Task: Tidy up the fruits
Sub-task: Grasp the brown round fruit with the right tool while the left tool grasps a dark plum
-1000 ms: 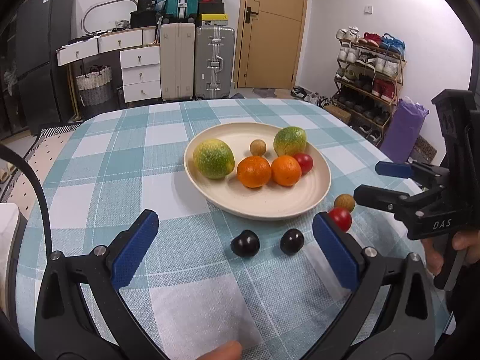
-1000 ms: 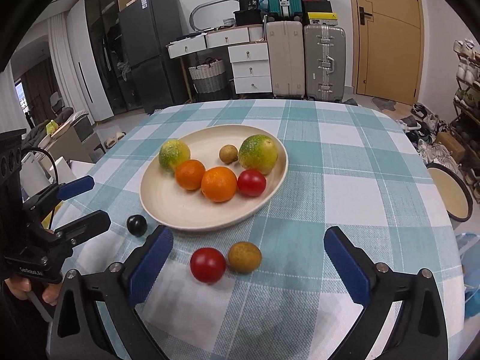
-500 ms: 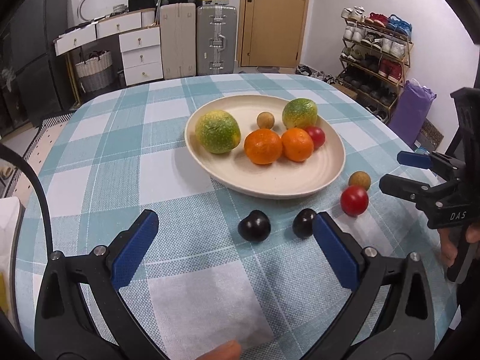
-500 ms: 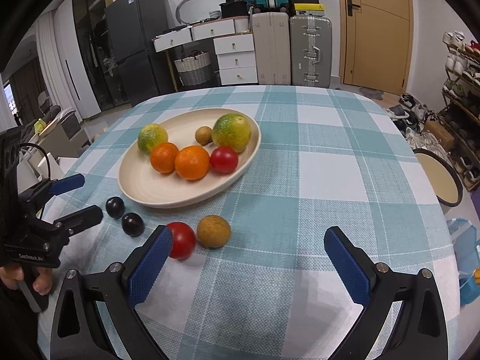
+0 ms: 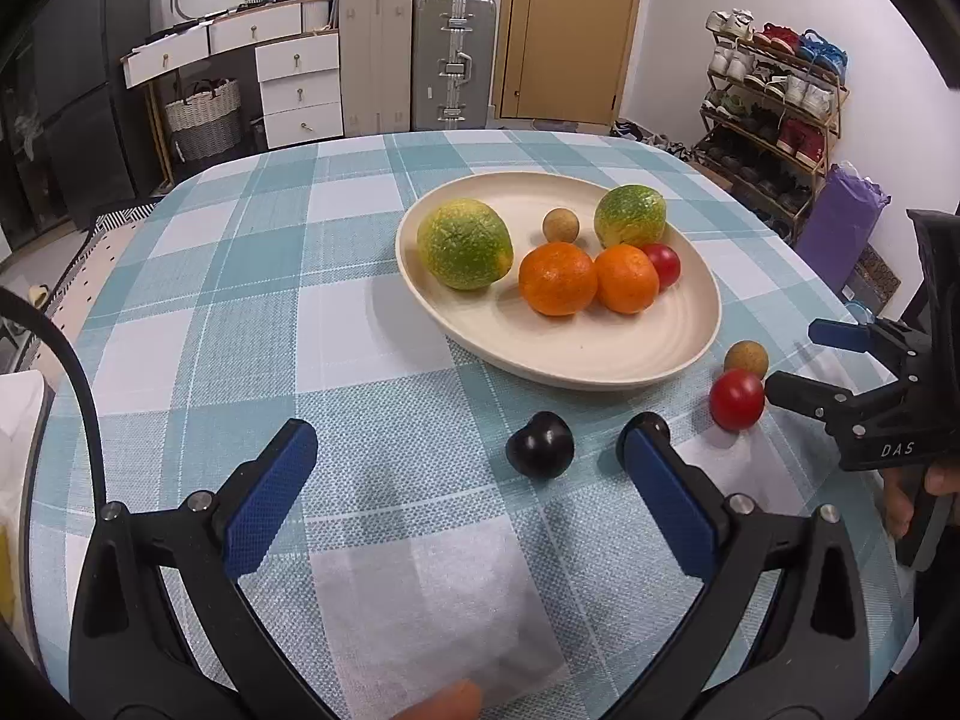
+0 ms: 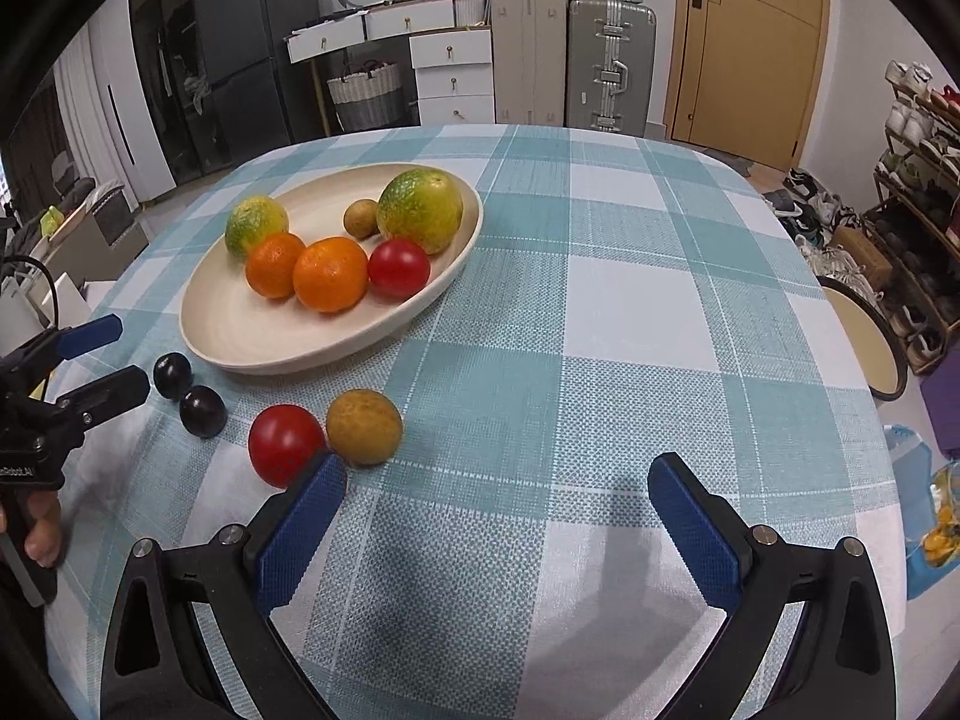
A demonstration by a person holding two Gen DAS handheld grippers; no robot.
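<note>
Between the two open pairs of blue pads, four loose fruits lie on the table (image 6: 630, 312) just short of the plate (image 5: 690, 354). Starting at the left, the left hand-held gripper (image 5: 468, 474) is spread wide and holds nothing; one dark plum (image 5: 540, 445) sits just ahead of it, right of centre in its gap, and a second dark plum (image 6: 203, 411) lies right at its right pad, half hidden from that side. Further right come the loose tomato (image 6: 285, 445) and the brown round fruit (image 6: 363, 427), touching each other. The right hand-held gripper (image 6: 498, 516) is also spread and empty; its left pad is right up against the tomato, so both fruits lie ahead and to the left of its centre line. I would judge the left one better placed for the plums and the right one for the tomato, after a small shift left. All four are round, so there is no long axis to line up with. The plate already carries two green-yellow fruits, two oranges, a tomato and a small brown fruit. The checked tablecloth lies flat, and drawers, suitcases, a door and a shoe rack stand beyond.
</note>
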